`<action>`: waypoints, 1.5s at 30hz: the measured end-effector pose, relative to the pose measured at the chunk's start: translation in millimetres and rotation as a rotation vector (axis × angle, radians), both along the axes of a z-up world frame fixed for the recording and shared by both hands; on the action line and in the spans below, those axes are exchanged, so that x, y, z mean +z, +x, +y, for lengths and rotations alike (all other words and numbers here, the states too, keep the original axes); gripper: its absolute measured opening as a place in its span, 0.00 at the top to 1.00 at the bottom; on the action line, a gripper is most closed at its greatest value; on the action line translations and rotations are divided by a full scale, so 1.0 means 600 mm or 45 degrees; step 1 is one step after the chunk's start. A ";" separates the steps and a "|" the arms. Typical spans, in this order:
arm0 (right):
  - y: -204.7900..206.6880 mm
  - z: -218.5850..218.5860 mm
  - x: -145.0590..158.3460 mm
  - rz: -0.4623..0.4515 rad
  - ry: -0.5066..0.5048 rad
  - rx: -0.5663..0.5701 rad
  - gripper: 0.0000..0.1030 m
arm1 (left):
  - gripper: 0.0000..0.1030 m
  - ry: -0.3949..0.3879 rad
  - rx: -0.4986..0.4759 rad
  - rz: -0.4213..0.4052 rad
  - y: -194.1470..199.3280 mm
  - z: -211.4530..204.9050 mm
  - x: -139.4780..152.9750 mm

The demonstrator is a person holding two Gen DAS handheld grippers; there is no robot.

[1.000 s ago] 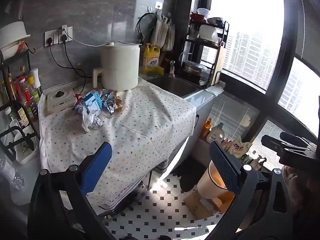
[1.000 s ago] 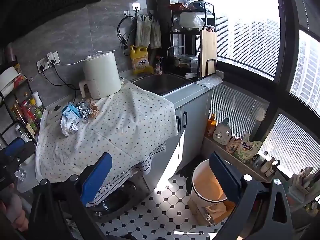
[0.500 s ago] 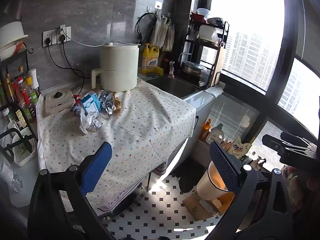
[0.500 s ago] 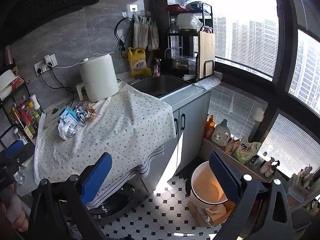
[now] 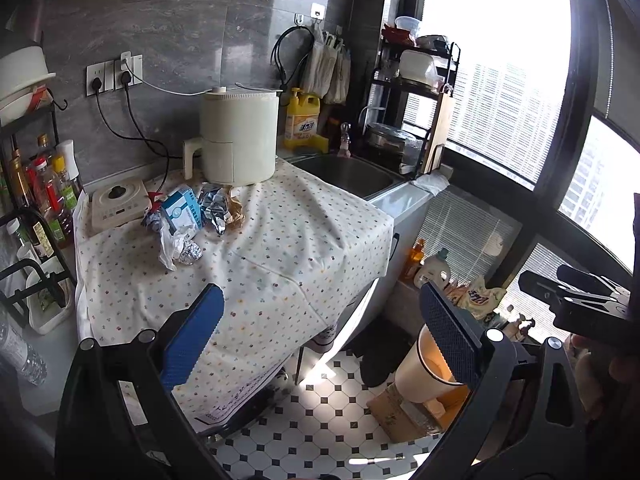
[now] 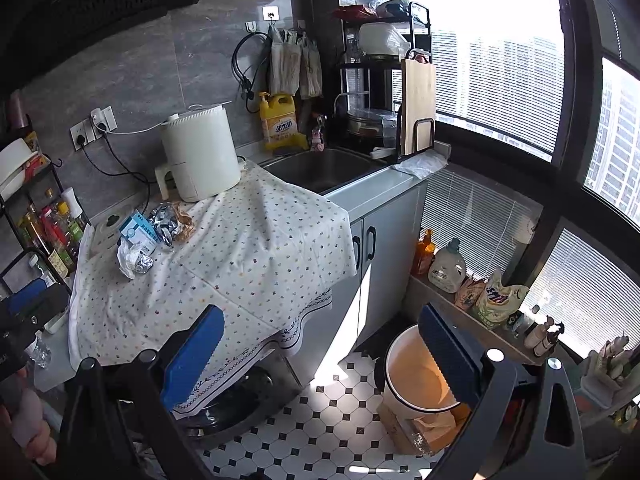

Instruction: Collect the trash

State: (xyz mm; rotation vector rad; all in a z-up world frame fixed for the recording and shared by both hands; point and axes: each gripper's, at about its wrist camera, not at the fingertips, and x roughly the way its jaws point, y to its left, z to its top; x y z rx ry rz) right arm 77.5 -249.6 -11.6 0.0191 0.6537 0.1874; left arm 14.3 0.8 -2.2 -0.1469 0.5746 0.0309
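A heap of trash lies on the dotted tablecloth (image 5: 280, 248) near the white appliance: a blue and white carton (image 5: 182, 210) (image 6: 138, 232), crumpled silver foil wrappers (image 5: 214, 204) (image 6: 166, 220), a white plastic bag with a foil ball (image 5: 178, 250) (image 6: 134, 262). A cream bin (image 6: 416, 372) (image 5: 424, 364) stands on a cardboard box on the floor at the right. My left gripper (image 5: 320, 336) is open and empty, well short of the heap. My right gripper (image 6: 320, 352) is open and empty too, above the floor between table and bin.
A white appliance (image 5: 238, 136) stands behind the trash, a small white device (image 5: 118, 200) to its left. Bottles fill a rack (image 5: 36, 196) at the far left. The sink (image 6: 324, 168), dish rack and cutting board (image 6: 418, 104) are at the back right. Detergent bottles (image 6: 446, 268) line the window ledge.
Both views have drifted slightly, the table and trash sitting a little lower left in frame. Both grippers stay open and empty.
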 end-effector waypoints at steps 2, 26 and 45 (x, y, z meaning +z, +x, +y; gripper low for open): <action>0.001 0.001 -0.001 0.001 0.001 0.000 0.07 | 0.06 -0.002 0.001 -0.001 0.000 0.000 -0.001; 0.007 -0.007 -0.007 0.005 0.012 0.012 0.07 | 0.06 -0.009 0.031 0.015 -0.002 -0.002 -0.011; 0.025 0.022 -0.005 0.010 0.019 0.070 0.07 | 0.06 -0.008 0.077 0.039 -0.002 0.015 -0.001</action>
